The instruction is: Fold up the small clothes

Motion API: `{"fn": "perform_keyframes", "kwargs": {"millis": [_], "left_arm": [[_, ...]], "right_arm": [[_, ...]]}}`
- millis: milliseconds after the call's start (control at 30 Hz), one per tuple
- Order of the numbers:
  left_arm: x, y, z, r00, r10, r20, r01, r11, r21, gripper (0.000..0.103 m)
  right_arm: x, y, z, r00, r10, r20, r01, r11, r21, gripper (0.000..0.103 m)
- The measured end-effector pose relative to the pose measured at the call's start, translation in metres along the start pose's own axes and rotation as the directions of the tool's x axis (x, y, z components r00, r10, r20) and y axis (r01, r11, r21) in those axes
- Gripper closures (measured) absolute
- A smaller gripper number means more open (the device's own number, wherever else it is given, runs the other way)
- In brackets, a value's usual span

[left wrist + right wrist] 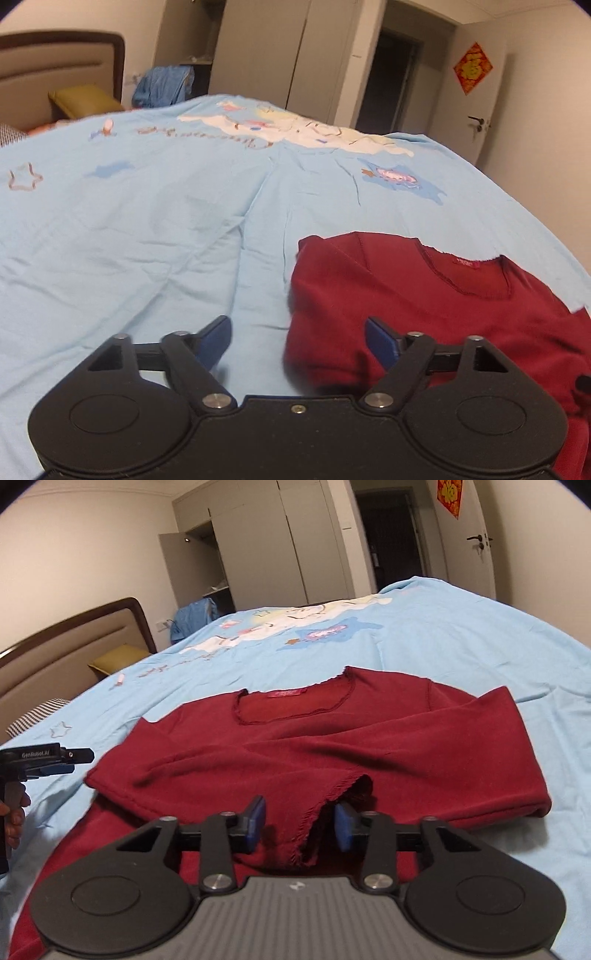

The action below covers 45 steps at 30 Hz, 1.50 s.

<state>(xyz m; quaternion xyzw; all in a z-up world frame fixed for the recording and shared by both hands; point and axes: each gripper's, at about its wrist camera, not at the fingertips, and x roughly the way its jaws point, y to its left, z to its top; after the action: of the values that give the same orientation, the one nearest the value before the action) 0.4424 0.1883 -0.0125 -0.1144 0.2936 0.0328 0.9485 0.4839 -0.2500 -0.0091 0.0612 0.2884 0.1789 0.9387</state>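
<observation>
Slippage looks the risk: the right claw (299,821) is spread around the frilled cuff (334,794) of the red top (295,746) lying mid-bed and might pinch several layers, while the left claw (299,341) hangs spread and empty beside it, with blue bedspread (129,240) free all round.

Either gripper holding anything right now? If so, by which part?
Nothing is held. The left gripper has open jaws, empty beside the dark red long-sleeved knit top. The right gripper is open around the folded sleeve's cuff, not closed.
</observation>
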Motion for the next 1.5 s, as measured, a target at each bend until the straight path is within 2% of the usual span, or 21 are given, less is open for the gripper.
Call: {"fn": "perform_keyframes", "kwargs": {"millis": [67,100,233,300,400,467,500,533,567,600,633,767,900,967,1067,1167,1267,1333,1433,1467,1500], "left_arm": [[0.018,-0.006,0.001,0.999,0.015,-0.046,-0.015,1.000,-0.004,0.067],[0.025,-0.008,-0.001,0.998,0.027,-0.062,-0.027,1.000,0.000,0.071],[0.030,-0.017,-0.008,0.995,0.098,-0.035,-0.097,0.995,0.021,0.083],[0.032,-0.015,-0.011,0.992,0.126,-0.030,-0.126,0.992,0.009,0.084],[0.033,-0.014,-0.015,0.991,0.133,-0.028,-0.133,0.991,0.018,0.083],[0.026,-0.013,-0.014,0.991,0.132,-0.020,-0.131,0.991,0.019,0.074],[0.022,-0.012,-0.013,0.992,0.128,-0.020,-0.128,0.992,0.012,0.068],[0.017,-0.009,-0.013,0.992,0.122,-0.021,-0.122,0.993,0.003,0.056],[0.011,-0.007,-0.014,0.993,0.119,-0.022,-0.119,0.993,-0.006,0.049],[0.005,-0.004,-0.015,0.993,0.117,-0.023,-0.117,0.993,-0.011,0.047],[-0.002,-0.003,-0.017,0.993,0.112,-0.021,-0.112,0.994,-0.011,0.045],[-0.035,-0.005,-0.032,0.994,0.101,-0.029,-0.100,0.995,0.025,0.021],[-0.073,-0.015,-0.056,0.998,0.054,-0.037,-0.051,0.995,0.084,0.012],[-0.093,-0.023,-0.071,0.999,0.024,-0.042,-0.020,0.994,0.110,0.005],[-0.120,-0.034,-0.095,0.997,-0.012,-0.072,0.022,0.990,0.143,0.002],[-0.143,-0.034,-0.122,0.993,-0.035,-0.116,0.048,0.993,0.109,0.002],[-0.159,-0.026,-0.150,0.987,-0.021,-0.162,0.031,0.998,0.056,0.002],[-0.169,-0.021,-0.165,0.983,-0.008,-0.186,0.015,0.999,0.034,0.003],[-0.181,-0.018,-0.177,0.976,-0.004,-0.217,0.008,1.000,0.020,0.010],[-0.183,-0.016,-0.178,0.976,-0.006,-0.219,0.008,1.000,0.011,0.014],[-0.186,-0.014,-0.179,0.976,-0.011,-0.220,0.009,1.000,-0.006,0.016]], "right_arm": [[0.001,0.003,0.005,1.000,-0.016,0.007,0.016,1.000,-0.027,0.091],[0.001,0.005,0.008,0.999,-0.023,0.025,0.024,0.998,-0.051,0.095],[-0.007,0.020,0.011,0.991,-0.083,0.107,0.103,0.975,-0.195,0.096],[-0.003,0.022,0.008,0.991,-0.105,0.088,0.123,0.964,-0.234,0.096],[0.009,0.016,-0.001,0.994,-0.111,-0.004,0.108,0.969,-0.224,0.095],[0.004,0.008,-0.008,0.994,-0.105,-0.013,0.101,0.978,-0.184,0.091],[-0.001,0.005,-0.011,0.995,-0.095,-0.004,0.093,0.981,-0.172,0.082],[-0.007,0.003,-0.013,0.996,-0.092,0.000,0.091,0.982,-0.166,0.075],[-0.013,0.000,-0.015,0.996,-0.089,0.003,0.088,0.982,-0.165,0.061],[-0.020,-0.002,-0.017,0.996,-0.085,0.006,0.085,0.983,-0.165,0.051],[-0.028,-0.005,-0.020,0.997,-0.081,0.008,0.081,0.983,-0.163,0.047],[-0.063,-0.013,-0.039,0.999,-0.054,-0.002,0.053,0.986,-0.156,0.016],[-0.098,-0.012,-0.065,0.998,-0.052,-0.021,0.048,0.987,-0.156,0.005],[-0.113,-0.010,-0.078,0.998,-0.055,-0.033,0.050,0.988,-0.147,0.003],[-0.137,-0.006,-0.097,0.998,-0.044,-0.051,0.038,0.993,-0.112,0.003],[-0.155,-0.003,-0.113,0.997,-0.031,-0.072,0.027,0.998,-0.065,0.003],[-0.168,-0.004,-0.128,0.996,-0.003,-0.094,0.004,1.000,0.010,0.004],[-0.175,-0.003,-0.136,0.995,0.003,-0.104,0.001,0.999,0.036,0.012],[-0.183,0.000,-0.145,0.994,-0.007,-0.109,0.012,0.999,0.045,0.033],[-0.184,0.001,-0.146,0.994,0.000,-0.111,0.006,0.998,0.056,0.043],[-0.185,0.001,-0.147,0.994,0.003,-0.113,0.005,0.997,0.071,0.048]]}}
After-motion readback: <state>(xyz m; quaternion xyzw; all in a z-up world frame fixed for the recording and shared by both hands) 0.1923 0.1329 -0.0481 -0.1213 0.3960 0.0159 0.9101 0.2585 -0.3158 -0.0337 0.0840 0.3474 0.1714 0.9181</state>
